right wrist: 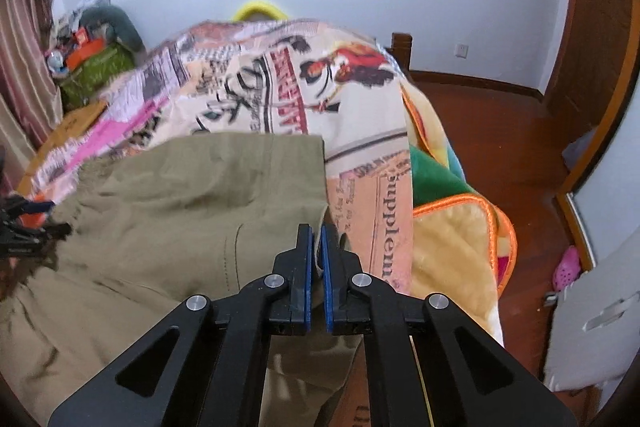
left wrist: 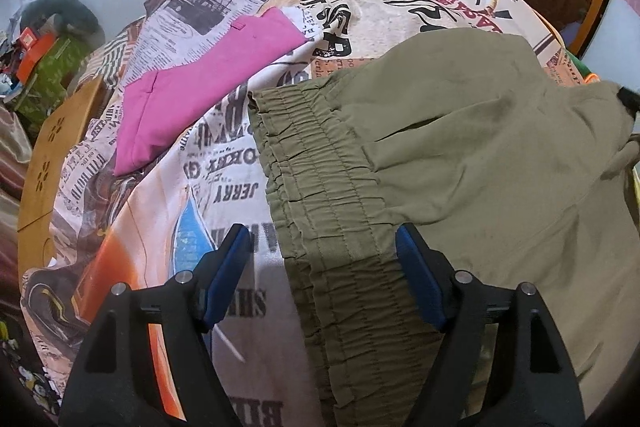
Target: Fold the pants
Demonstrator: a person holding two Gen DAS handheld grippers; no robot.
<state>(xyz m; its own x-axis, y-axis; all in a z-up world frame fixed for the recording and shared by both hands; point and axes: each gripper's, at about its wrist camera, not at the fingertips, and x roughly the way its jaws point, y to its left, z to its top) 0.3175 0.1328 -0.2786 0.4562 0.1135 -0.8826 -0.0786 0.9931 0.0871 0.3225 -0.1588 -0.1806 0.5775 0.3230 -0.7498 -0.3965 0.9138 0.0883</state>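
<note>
**Soft olive pants, one edge already pinched**

Olive pants (left wrist: 460, 147) spread on the printed bedsheet (left wrist: 360, 11), right of a pink garment (left wrist: 208, 83). Left gripper (left wrist: 322, 247) spread wide over the elastic waistband (left wrist: 320, 163), touching nothing. Right gripper (right wrist: 316, 247) pressed together on the pants' right edge. Light, limp, likely to sag and crease; best gripped at the thick waistband and hem corners
</note>
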